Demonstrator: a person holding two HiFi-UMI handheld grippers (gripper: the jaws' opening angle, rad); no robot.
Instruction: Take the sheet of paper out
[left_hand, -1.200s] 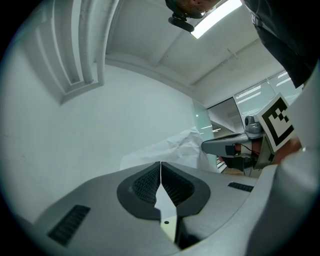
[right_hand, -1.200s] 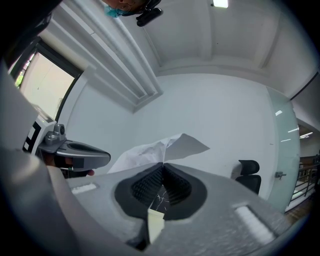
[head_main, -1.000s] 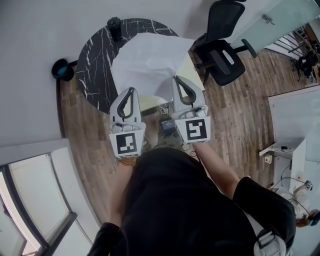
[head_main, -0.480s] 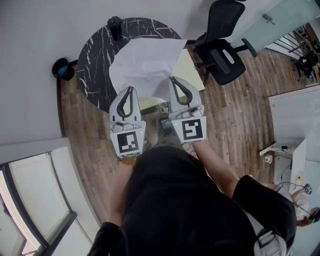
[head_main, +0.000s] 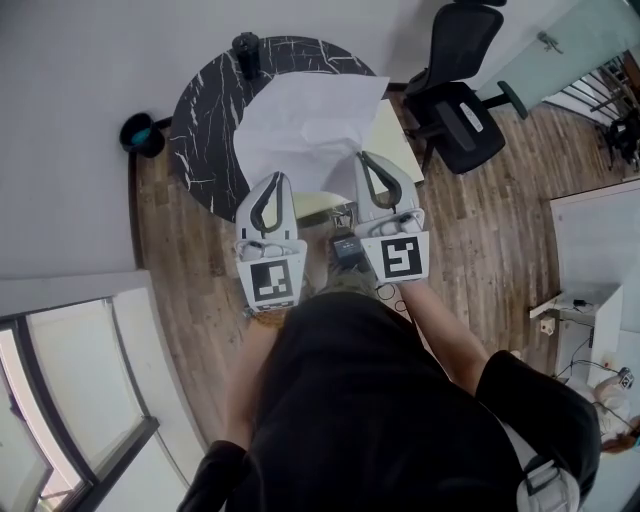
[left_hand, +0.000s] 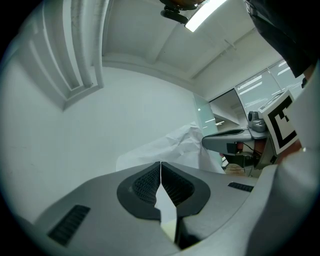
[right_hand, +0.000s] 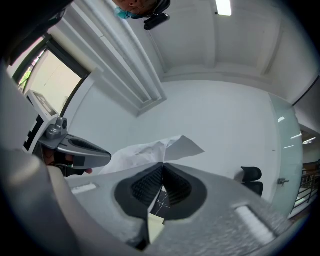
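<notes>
A crumpled white sheet of paper (head_main: 305, 125) hangs over the round black marble table (head_main: 205, 130). My left gripper (head_main: 273, 181) is shut on the sheet's near left edge, and my right gripper (head_main: 369, 159) is shut on its near right edge. In the left gripper view the sheet (left_hand: 172, 147) runs out from between the closed pads of the left gripper (left_hand: 160, 166), with the right gripper (left_hand: 235, 141) beside it. In the right gripper view the sheet (right_hand: 147, 150) fans out beyond the closed right gripper (right_hand: 162, 166). A pale yellow folder (head_main: 398, 140) lies on the table under the sheet.
A black cup (head_main: 246, 50) stands at the table's far edge. A black office chair (head_main: 458, 105) is close on the right. A dark bin (head_main: 140, 135) sits on the wooden floor at the left. A white desk (head_main: 600, 250) stands at the far right.
The sheet's far right corner has swung a little to the left, baring more of the yellow folder. Both grippers keep their grip and stay in place; the head view has shifted slightly.
</notes>
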